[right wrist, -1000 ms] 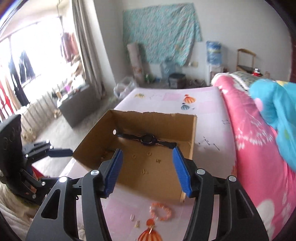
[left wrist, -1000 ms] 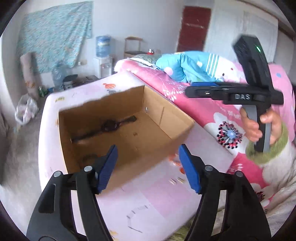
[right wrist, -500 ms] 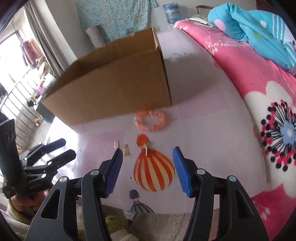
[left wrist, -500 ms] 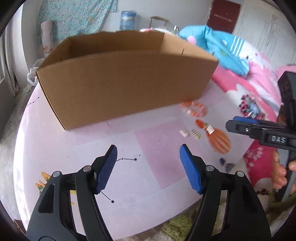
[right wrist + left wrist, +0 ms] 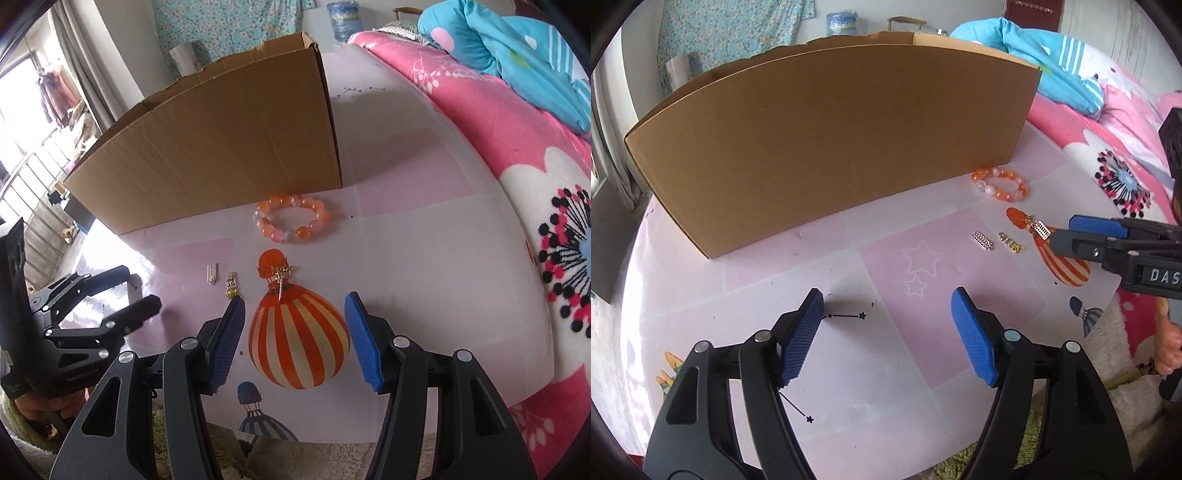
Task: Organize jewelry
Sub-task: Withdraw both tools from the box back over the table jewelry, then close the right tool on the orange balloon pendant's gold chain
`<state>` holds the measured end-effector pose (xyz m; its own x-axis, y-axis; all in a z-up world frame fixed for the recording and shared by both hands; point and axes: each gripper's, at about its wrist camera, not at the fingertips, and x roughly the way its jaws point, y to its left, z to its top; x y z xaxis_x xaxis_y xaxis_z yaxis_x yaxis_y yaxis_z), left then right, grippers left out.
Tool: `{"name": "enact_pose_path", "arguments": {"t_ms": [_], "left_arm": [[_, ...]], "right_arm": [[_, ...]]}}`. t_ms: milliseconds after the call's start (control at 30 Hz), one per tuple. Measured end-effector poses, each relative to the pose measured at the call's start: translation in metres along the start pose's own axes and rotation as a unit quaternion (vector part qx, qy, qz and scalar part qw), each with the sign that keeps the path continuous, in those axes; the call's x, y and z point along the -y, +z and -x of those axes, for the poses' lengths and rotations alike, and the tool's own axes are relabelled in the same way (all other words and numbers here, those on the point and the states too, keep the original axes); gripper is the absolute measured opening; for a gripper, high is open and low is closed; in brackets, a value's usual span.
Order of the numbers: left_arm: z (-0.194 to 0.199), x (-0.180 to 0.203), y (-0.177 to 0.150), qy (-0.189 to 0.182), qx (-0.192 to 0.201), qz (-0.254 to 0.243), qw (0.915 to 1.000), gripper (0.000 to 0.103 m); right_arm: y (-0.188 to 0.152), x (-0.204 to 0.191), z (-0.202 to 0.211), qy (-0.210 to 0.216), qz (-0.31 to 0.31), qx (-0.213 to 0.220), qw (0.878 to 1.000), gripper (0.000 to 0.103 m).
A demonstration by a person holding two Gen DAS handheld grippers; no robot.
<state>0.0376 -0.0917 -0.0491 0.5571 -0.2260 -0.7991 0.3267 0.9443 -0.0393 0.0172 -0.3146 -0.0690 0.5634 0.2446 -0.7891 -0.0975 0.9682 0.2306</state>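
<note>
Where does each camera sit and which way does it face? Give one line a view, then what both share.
Left wrist: on the left tongs, angled down at the table before the cardboard box; its opening blue pads are empty, and the right tongs enter from the right.
Right wrist: on the right tongs, angled down over the printed balloon; its pads are apart and empty, with the left tongs at left.
Shared: box, bead bracelet, gold earring.

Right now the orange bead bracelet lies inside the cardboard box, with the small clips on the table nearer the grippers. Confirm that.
Not quite. The orange bead bracelet lies on the table, just outside the cardboard box, as the right wrist view shows. The small clips do lie nearer the grippers.
</note>
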Motion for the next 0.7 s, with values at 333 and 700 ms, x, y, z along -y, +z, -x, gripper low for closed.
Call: {"name": "enact_pose_path", "arguments": {"t_ms": [333,700], "left_arm": [[-0.0046,0.0052,0.0041,0.012,-0.015,-0.002,0.9998,0.078],[-0.0039,0.0017,0.0032,0.019,-0.029,0.011,0.9993,0.083]], "right_arm": [[-0.0005,0.0049,0.0003,0.032,-0.011,0.006,0.999,0.066],[0.0008,0.0062,0.0004,0.050,-0.025,0.003,0.998,0.071]]}}
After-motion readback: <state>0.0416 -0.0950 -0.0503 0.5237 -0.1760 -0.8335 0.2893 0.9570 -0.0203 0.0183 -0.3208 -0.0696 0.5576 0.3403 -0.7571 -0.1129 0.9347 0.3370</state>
